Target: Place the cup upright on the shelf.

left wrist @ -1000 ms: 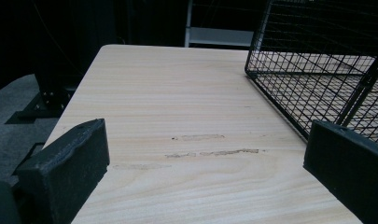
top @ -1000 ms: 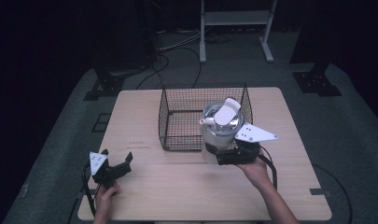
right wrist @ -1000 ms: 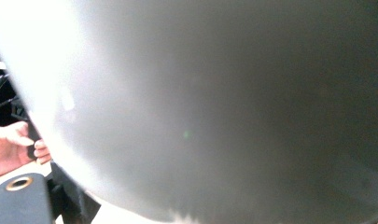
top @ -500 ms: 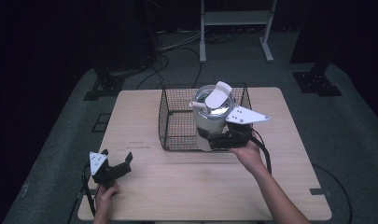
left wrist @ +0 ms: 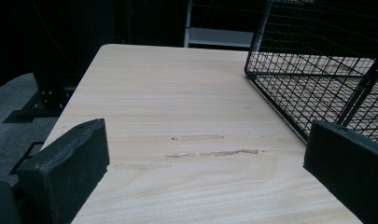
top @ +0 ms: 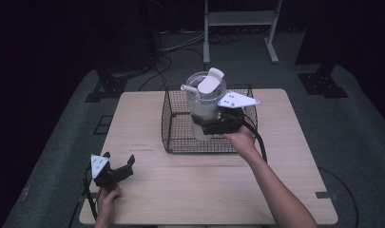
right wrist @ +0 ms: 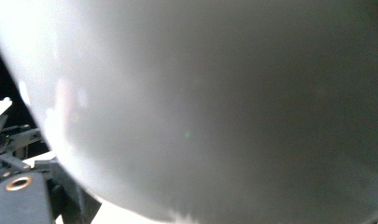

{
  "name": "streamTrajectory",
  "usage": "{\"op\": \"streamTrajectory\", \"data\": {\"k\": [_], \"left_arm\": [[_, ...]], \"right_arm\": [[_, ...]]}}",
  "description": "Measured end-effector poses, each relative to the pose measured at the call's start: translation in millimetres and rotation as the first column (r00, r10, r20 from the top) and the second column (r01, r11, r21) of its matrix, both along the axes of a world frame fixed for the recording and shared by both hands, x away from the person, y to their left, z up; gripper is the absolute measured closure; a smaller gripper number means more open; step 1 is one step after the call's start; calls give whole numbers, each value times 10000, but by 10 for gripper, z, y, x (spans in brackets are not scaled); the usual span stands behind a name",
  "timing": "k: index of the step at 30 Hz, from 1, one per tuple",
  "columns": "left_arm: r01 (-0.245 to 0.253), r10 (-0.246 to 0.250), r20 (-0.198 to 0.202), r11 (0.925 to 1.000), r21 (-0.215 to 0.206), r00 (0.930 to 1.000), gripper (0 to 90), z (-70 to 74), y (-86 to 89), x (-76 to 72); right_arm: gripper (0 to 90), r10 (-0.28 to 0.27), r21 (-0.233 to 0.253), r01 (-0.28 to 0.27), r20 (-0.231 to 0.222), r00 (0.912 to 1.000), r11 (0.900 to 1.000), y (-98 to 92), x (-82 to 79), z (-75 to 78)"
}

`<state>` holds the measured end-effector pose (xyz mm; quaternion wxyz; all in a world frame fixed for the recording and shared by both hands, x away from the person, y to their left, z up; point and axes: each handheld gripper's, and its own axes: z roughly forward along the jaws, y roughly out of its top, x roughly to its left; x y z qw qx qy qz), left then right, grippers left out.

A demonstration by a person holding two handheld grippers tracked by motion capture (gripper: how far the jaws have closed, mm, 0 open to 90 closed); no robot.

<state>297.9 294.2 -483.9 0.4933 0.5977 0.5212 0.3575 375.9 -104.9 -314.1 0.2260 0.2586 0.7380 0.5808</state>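
A pale translucent jug (top: 205,102) with a white lid and spout hangs above the black wire basket (top: 173,137), held upright over the basket's inside. My right gripper (top: 214,124) is shut on the jug's lower side, with the hand behind it over the basket's front right. Up close in the right gripper view the jug's (right wrist: 214,102) grey-white wall is blurred. My left gripper (top: 121,168) rests open near the table's front left corner. In the left gripper view its jaws stand wide apart over bare wood, nothing between them, with the basket (left wrist: 317,79) off to the right.
The wooden table (top: 147,114) has bare room left of and in front of the basket. Beyond the table, a white metal stand (top: 240,28), cables and black stand feet lie on the grey floor.
My right gripper has lifted the jug from the table in front of the basket and carried it up and back, over the basket. The left gripper has stayed put.
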Motion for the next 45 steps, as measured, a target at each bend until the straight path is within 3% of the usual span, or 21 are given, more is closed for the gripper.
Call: {"op": "streamTrajectory", "data": {"k": [8,23,33,45], "left_arm": [[16,-16,-21,10000,-44,10000,0,1,9,-1],[31,-31,-35,9999,-125,10000,0,1,21,-2],[57,-57,-20,9999,-129,10000,0,2,20,-6],[76,-76,-35,9999,-142,10000,0,2,21,-5]], "right_arm": [[90,123,-318,-115,251,9996,9994,213,229,76],[88,-60,-449,60,2,10000,9990,373,767,-4],[88,-242,-211,235,-344,9991,9995,482,1029,-205],[88,-493,-457,459,-771,9958,9979,507,1257,-473]]}}
